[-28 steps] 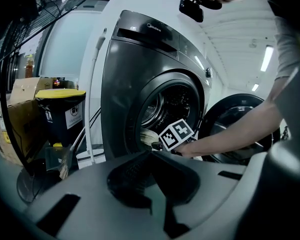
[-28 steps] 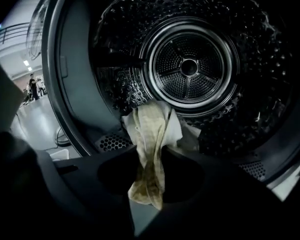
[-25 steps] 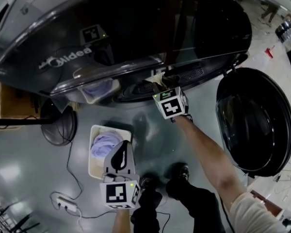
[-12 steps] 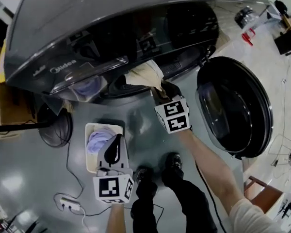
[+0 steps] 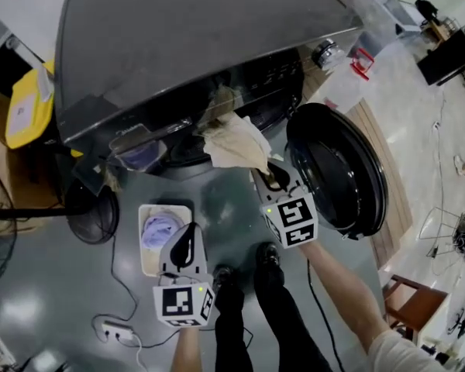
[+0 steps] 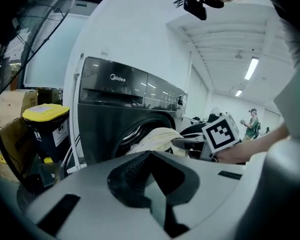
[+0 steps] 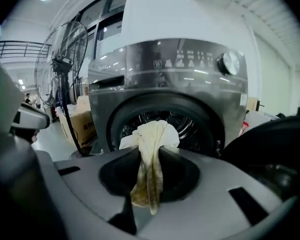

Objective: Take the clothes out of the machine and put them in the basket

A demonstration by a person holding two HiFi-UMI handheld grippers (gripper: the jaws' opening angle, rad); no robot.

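The dark front-loading washing machine (image 5: 194, 60) stands with its round door (image 5: 337, 169) swung open to the right. My right gripper (image 5: 273, 178) is shut on a cream cloth (image 5: 234, 142), which stretches from the drum mouth to the jaws. In the right gripper view the cloth (image 7: 150, 134) hangs pinched in my right gripper (image 7: 149, 156), with the drum (image 7: 190, 126) behind it. My left gripper (image 5: 187, 242) hovers shut and empty over the white basket (image 5: 143, 246), which holds a lavender garment (image 5: 159, 229). The left gripper view shows my left gripper (image 6: 149, 159) and the cream cloth (image 6: 157, 138) beyond it.
A floor fan (image 5: 93, 211) stands left of the basket. A power strip (image 5: 116, 332) and its cable lie on the floor near my feet (image 5: 244, 273). A bin with a yellow lid (image 5: 27, 107) sits left of the machine. The open door blocks the right side.
The right gripper has pulled back from the drum and risen, drawing the cream cloth out of the opening. The left gripper has lifted above the basket. The view has pulled away from the machine.
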